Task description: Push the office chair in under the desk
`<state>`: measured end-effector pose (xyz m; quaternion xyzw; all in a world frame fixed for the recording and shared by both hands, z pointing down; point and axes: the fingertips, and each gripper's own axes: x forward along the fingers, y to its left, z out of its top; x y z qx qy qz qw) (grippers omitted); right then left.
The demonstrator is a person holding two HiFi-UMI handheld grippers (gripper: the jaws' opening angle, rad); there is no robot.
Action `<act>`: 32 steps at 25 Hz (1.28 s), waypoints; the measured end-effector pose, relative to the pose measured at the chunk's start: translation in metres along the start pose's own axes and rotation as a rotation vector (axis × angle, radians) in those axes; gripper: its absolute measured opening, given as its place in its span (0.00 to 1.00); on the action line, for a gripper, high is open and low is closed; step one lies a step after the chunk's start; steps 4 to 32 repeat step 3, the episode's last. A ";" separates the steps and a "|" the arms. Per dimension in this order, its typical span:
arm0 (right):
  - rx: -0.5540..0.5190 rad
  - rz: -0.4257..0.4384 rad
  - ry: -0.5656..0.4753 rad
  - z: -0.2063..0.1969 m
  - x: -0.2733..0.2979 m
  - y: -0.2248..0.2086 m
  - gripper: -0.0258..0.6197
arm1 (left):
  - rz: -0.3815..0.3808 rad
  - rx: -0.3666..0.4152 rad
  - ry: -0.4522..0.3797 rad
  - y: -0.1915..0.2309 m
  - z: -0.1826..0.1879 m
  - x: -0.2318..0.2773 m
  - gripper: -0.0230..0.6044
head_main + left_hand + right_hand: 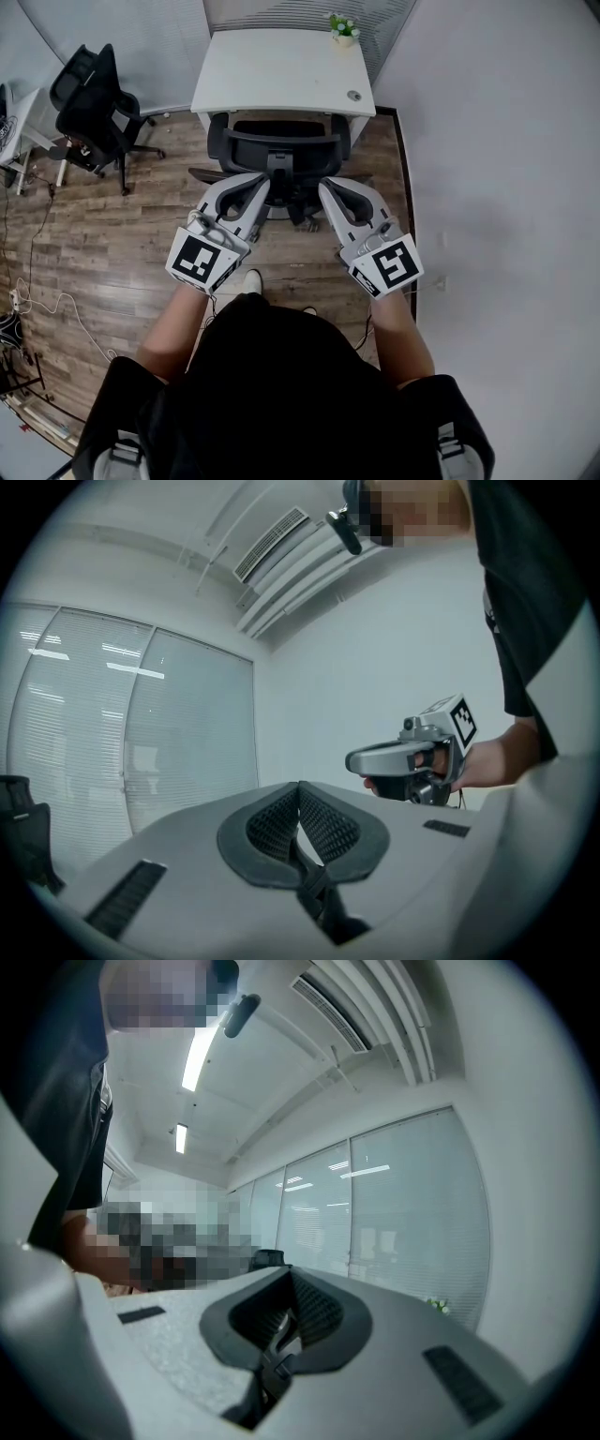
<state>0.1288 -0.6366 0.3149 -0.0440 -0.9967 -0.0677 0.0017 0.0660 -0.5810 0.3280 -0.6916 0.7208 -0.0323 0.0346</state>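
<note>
Your left tongs (pixel 260 185) and right tongs (pixel 326 187) are both pressed together, pinching nothing, close behind the office chair (pixel 281 145). It already sits against the bench (pixel 281 75) edge, so little pushing looks left. Farther off, a potted plant (pixel 343 28) tops the bench. A second chair (pixel 94 103) stands well left, and nothing blocks you.

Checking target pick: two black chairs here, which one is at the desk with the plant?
The centre chair, right at the front edge of the white desk. The other chair stands far left, away from it.
</note>
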 end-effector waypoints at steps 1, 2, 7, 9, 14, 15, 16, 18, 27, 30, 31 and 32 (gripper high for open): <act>-0.002 0.001 0.000 0.001 -0.001 0.000 0.04 | 0.001 0.001 0.000 0.000 0.000 0.000 0.03; -0.004 0.001 -0.001 0.001 -0.001 -0.001 0.04 | 0.002 0.002 0.003 0.000 0.000 0.000 0.03; -0.006 0.001 -0.001 0.002 -0.002 -0.001 0.04 | 0.004 0.004 0.007 0.000 -0.001 -0.001 0.03; -0.006 0.001 -0.001 0.002 -0.002 -0.001 0.04 | 0.004 0.004 0.007 0.000 -0.001 -0.001 0.03; -0.006 0.001 -0.001 0.002 -0.002 -0.001 0.04 | 0.004 0.004 0.007 0.000 -0.001 -0.001 0.03; -0.006 0.001 -0.001 0.002 -0.002 -0.001 0.04 | 0.004 0.004 0.007 0.000 -0.001 -0.001 0.03; -0.006 0.001 -0.001 0.002 -0.002 -0.001 0.04 | 0.004 0.004 0.007 0.000 -0.001 -0.001 0.03; -0.006 0.001 -0.001 0.002 -0.002 -0.001 0.04 | 0.004 0.004 0.007 0.000 -0.001 -0.001 0.03; -0.006 0.001 -0.001 0.002 -0.002 -0.001 0.04 | 0.004 0.004 0.007 0.000 -0.001 -0.001 0.03; -0.006 0.001 -0.001 0.002 -0.002 -0.001 0.04 | 0.004 0.004 0.007 0.000 -0.001 -0.001 0.03; -0.006 0.001 -0.001 0.002 -0.002 -0.001 0.04 | 0.004 0.004 0.007 0.000 -0.001 -0.001 0.03; -0.006 0.001 -0.001 0.002 -0.002 -0.001 0.04 | 0.004 0.004 0.007 0.000 -0.001 -0.001 0.03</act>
